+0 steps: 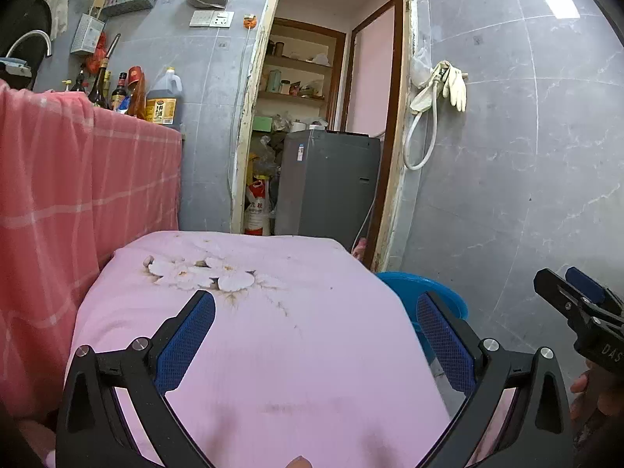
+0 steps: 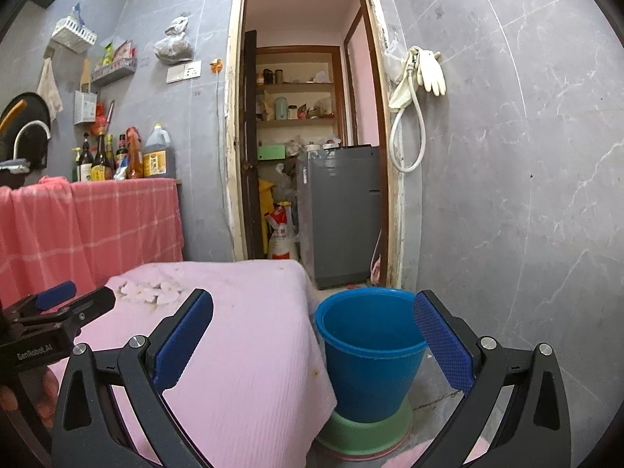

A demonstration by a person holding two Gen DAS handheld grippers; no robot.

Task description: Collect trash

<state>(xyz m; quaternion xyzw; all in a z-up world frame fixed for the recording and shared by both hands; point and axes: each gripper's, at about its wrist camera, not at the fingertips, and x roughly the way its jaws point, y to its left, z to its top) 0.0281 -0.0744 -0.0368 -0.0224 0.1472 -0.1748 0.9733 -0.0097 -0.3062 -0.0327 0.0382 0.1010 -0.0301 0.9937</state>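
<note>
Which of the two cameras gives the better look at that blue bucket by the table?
The right wrist view. There the blue bucket shows whole: open rim, inside, and the green base it stands on, beside the pink-covered table. In the left wrist view only a part of the bucket's rim peeks out behind the table's far corner and the left gripper's finger.

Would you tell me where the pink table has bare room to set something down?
The pink cloth is bare from the white scraps to the near edge, and right to the edge above the blue bin. The far-left corner, around the scraps, is crowded.
</note>
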